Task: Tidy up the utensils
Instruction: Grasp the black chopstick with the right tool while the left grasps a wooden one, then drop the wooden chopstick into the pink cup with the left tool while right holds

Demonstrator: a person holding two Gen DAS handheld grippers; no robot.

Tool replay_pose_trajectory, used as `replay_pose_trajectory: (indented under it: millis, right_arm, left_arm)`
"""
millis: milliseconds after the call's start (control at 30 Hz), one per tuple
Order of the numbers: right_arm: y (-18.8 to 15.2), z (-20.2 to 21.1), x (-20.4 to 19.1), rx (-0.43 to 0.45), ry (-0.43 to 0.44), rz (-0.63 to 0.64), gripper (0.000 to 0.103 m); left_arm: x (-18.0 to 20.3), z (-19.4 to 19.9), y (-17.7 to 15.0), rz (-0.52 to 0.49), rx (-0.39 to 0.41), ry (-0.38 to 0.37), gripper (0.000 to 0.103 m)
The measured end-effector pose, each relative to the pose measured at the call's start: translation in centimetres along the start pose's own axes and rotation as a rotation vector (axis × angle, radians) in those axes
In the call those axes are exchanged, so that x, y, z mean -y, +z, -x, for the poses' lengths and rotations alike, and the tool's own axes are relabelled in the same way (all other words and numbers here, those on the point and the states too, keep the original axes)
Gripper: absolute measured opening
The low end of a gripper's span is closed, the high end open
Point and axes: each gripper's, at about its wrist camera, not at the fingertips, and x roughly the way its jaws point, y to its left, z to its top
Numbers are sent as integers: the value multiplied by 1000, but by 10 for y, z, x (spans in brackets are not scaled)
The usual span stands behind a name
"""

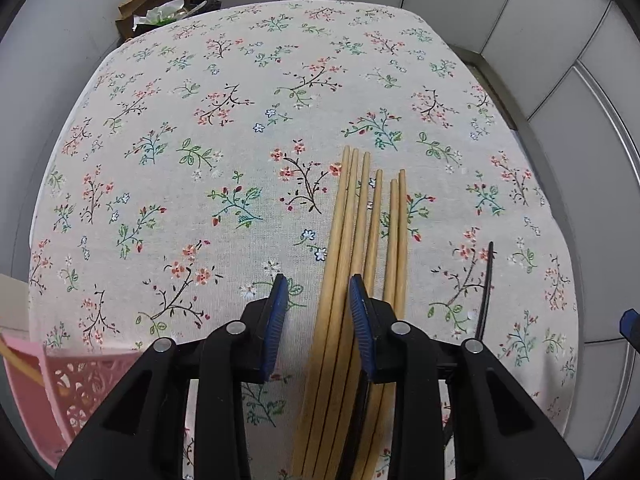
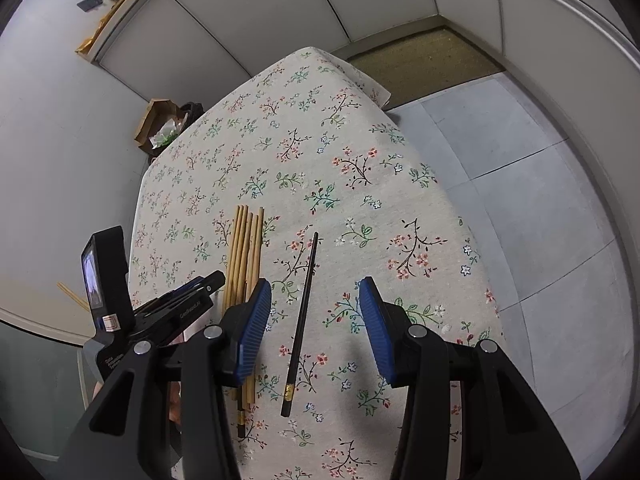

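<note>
Left wrist: spread fingers (image 1: 280, 304) straddle three wooden chopsticks (image 1: 362, 216); pink basket (image 1: 80, 384) beside.

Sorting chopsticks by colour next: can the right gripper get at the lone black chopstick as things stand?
Probably yes: the black chopstick lies alone on the floral cloth between the open right gripper fingers, apart from the bamboo ones.

Matt pale wooden chopsticks (image 1: 362, 240), a glossy black chopstick (image 2: 302, 320), floral woven tablecloth (image 1: 200, 120), pink plastic basket (image 1: 60, 392)

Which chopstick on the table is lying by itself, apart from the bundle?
The black chopstick with the gold band; the light wooden chopsticks lie together to its left.
</note>
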Motion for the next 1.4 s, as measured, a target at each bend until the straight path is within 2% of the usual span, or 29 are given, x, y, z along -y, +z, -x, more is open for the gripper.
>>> replay_pose_trajectory:
  millis: [33, 200, 300, 400, 467, 533, 733, 1033, 1133, 1400]
  right_arm:
    - [0, 0, 0, 0, 2, 2, 46]
    - [2, -2, -4, -3, -1, 17, 46]
    - [2, -2, -6, -4, 1, 25, 46]
    - [1, -2, -8, -6, 0, 30, 46]
    - [0, -1, -9, -7, -2, 32, 46]
    - [0, -1, -8, -6, -4, 32, 46]
    - [1, -2, -5, -8, -3, 26, 46]
    - [2, -11, 0, -30, -27, 31, 46]
    - [1, -20, -3, -61, -17, 44, 46]
    - [-5, -61, -13, -170, -55, 88, 32]
  left_arm:
    - [-2, -3, 1, 4, -6, 5, 22]
    - [-7, -12, 2, 18, -19, -4, 22]
    - [1, -13, 2, -15, -21, -18, 20]
    - [5, -13, 1, -45, -18, 6, 20]
    - [2, -20, 0, -35, -58, 1, 12]
    - [0, -20, 1, -28, -55, -8, 8]
    - [2, -16, 0, -26, -49, -20, 7]
    - [3, 34, -12, -38, 95, -35, 6]
    - [1, 52, -17, -34, 138, -51, 6]
    - [1, 102, -27, -41, 237, -110, 6]
